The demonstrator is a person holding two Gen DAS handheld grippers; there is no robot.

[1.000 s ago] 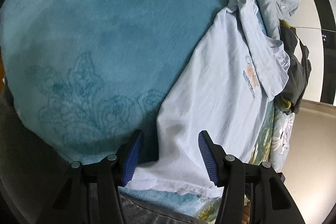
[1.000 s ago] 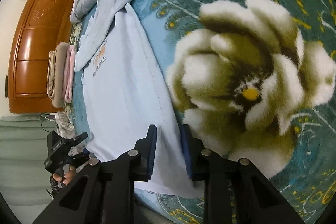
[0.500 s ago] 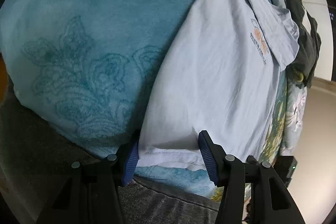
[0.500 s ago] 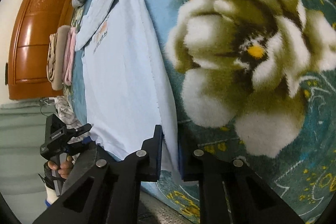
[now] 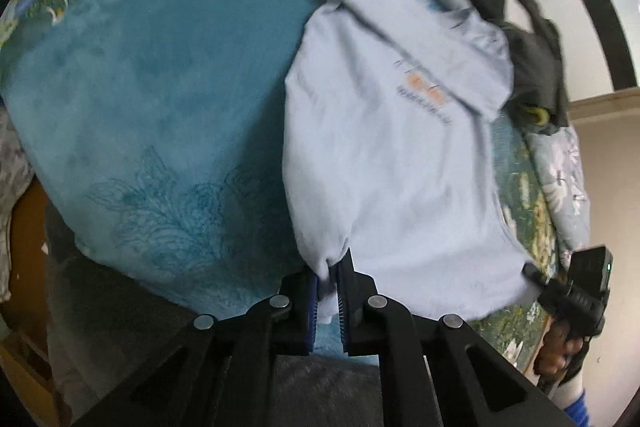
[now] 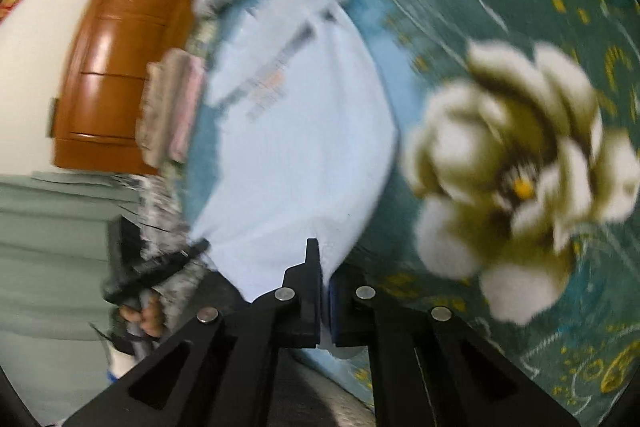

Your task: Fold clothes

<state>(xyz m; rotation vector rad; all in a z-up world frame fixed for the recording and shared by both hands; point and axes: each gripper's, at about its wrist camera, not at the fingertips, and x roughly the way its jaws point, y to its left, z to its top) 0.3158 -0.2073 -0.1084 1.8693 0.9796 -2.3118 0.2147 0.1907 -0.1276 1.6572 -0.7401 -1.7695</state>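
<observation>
Two grippers grasp one pale blue T-shirt [image 5: 384,163] that lies across a bed [image 5: 132,75] spread with a teal blanket; a large cream flower pattern [image 6: 516,175] fills the bedding to the right of the right gripper. Ahead of both grippers the shirt stretches away, its sleeve folded over the chest print, toward a dark garment [image 5: 532,59] at its far end. Beyond the shirt, left of the right gripper, a folded pink-and-beige stack [image 6: 172,115] sits against a brown wooden headboard [image 6: 120,39]. Bunched hem cloth sits between the left gripper [image 5: 328,291] pads as its jaws close. Clamped tight, the right gripper [image 6: 325,287] pinches the hem's other corner.
</observation>
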